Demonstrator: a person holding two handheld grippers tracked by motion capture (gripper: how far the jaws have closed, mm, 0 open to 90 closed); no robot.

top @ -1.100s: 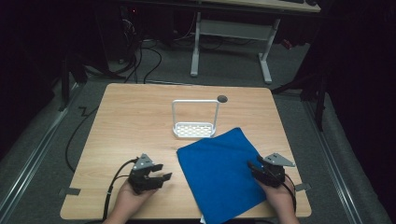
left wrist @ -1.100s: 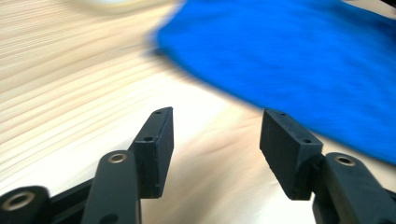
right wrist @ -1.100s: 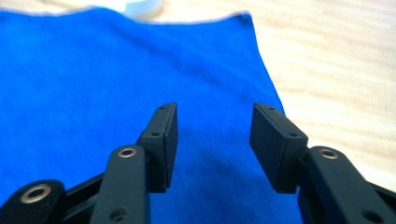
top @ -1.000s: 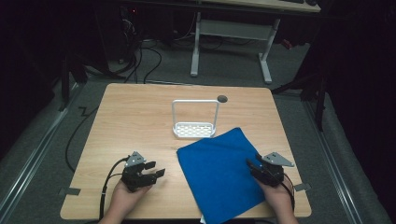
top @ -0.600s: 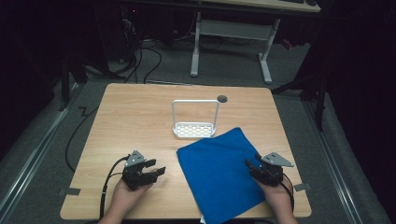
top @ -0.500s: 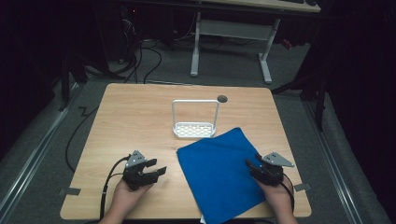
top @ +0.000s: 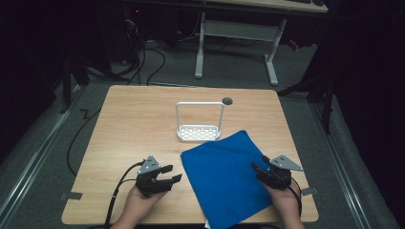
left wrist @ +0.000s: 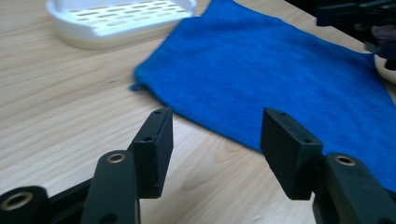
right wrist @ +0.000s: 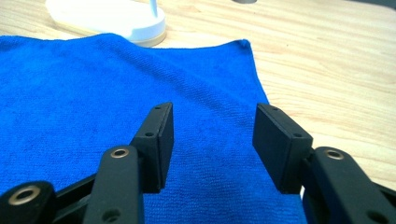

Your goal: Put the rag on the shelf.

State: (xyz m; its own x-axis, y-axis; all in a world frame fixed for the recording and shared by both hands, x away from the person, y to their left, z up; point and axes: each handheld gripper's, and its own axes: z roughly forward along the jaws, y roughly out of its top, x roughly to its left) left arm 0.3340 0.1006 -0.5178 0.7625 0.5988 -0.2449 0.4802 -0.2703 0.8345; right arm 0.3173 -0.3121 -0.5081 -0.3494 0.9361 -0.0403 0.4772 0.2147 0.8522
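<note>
The cloth [top: 224, 177] lies on the table [top: 133, 124], reaching its near edge. Just behind the cloth stands the rack [top: 199, 123]; farther behind, to the right, is a hole [top: 227, 101]. The left gripper [top: 166, 174] sits left of the cloth, the right gripper [top: 256, 167] over its right edge.

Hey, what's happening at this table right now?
A person sits at a wooden table with a two-jaw gripper in each hand. A blue cloth lies flat beside a white rack. The left gripper is open over bare wood just left of the cloth. The right gripper is open over the cloth's right edge. Neither holds anything yet.
</note>
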